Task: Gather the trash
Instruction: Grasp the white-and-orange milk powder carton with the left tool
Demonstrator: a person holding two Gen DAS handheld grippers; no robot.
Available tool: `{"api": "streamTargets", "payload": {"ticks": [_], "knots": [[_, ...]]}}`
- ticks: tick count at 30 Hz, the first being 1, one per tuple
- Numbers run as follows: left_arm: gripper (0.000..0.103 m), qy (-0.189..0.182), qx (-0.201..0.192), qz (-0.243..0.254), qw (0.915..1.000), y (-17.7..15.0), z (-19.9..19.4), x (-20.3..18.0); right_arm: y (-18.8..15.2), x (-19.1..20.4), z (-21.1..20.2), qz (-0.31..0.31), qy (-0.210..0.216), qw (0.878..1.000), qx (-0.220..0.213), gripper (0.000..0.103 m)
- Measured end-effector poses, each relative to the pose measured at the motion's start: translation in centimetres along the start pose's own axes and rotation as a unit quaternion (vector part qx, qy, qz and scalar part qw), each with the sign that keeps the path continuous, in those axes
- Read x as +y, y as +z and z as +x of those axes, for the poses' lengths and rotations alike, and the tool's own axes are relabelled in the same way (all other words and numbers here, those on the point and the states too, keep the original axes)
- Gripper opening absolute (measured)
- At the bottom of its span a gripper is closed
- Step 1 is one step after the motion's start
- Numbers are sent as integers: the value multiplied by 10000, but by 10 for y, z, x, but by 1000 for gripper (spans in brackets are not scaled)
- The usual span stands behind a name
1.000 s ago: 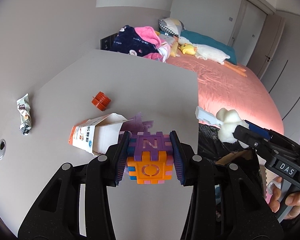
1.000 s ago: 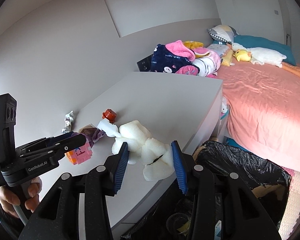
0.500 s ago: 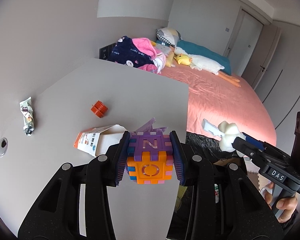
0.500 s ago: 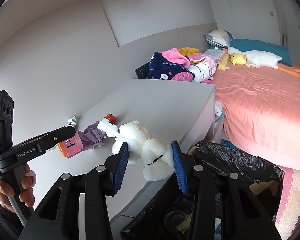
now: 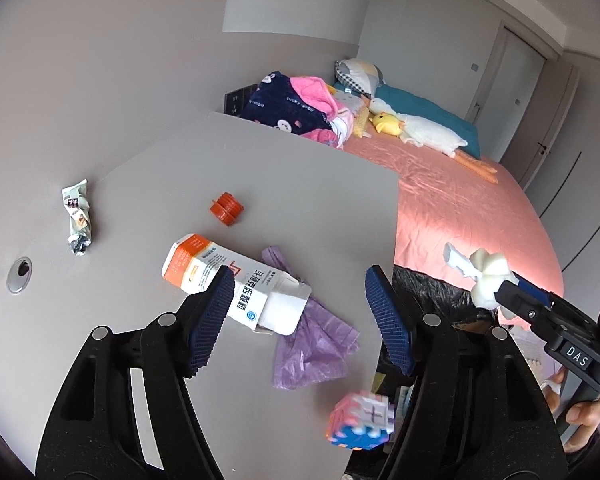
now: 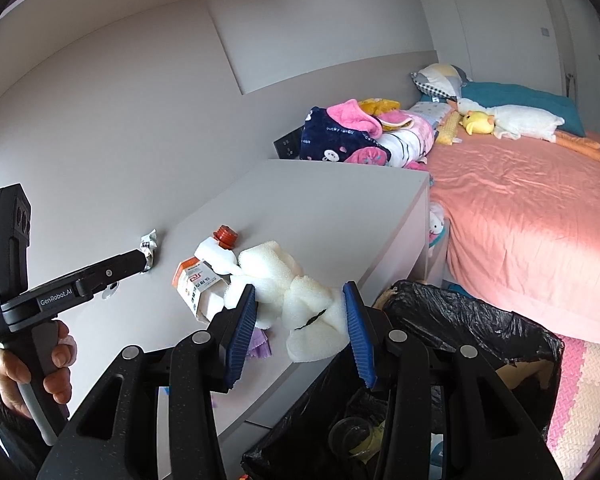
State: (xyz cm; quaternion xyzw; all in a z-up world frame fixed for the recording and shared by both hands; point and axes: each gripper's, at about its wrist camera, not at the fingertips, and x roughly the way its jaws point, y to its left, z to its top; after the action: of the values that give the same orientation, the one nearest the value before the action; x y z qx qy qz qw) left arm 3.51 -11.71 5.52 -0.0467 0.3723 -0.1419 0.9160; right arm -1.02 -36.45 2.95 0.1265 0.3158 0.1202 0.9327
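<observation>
My left gripper (image 5: pixel 300 320) is open and empty above the grey table's right edge. A colourful foam cube (image 5: pixel 360 420) is in mid-air below it, blurred, falling by the table edge. My right gripper (image 6: pixel 300 316) is shut on a piece of white foam (image 6: pixel 296 296) above the black-lined trash bin (image 6: pixel 480 328). On the table (image 5: pixel 300 184) lie an orange-and-white carton (image 5: pixel 228 280), a purple plastic bag (image 5: pixel 316 348), an orange cap (image 5: pixel 226 208) and a crumpled wrapper (image 5: pixel 76 216).
A pink bed (image 5: pixel 460 208) with a duck plush (image 5: pixel 420 132) and piled clothes (image 5: pixel 296 112) lies beyond the table. A cable hole (image 5: pixel 19 274) sits at the table's left. A pink foam mat (image 6: pixel 580 400) lies on the floor by the bin.
My left gripper has opened and let go of the foam cube, which now drops past the table edge. The right gripper still holds the white foam over the bin.
</observation>
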Motion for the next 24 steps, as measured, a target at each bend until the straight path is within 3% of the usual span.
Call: {"api": "streamTargets", "payload": {"ticks": [24], "knots": [[67,92,313,-97,9994,-17,23,7,-7,-14,-1,156,-60,9999,23,45]]}}
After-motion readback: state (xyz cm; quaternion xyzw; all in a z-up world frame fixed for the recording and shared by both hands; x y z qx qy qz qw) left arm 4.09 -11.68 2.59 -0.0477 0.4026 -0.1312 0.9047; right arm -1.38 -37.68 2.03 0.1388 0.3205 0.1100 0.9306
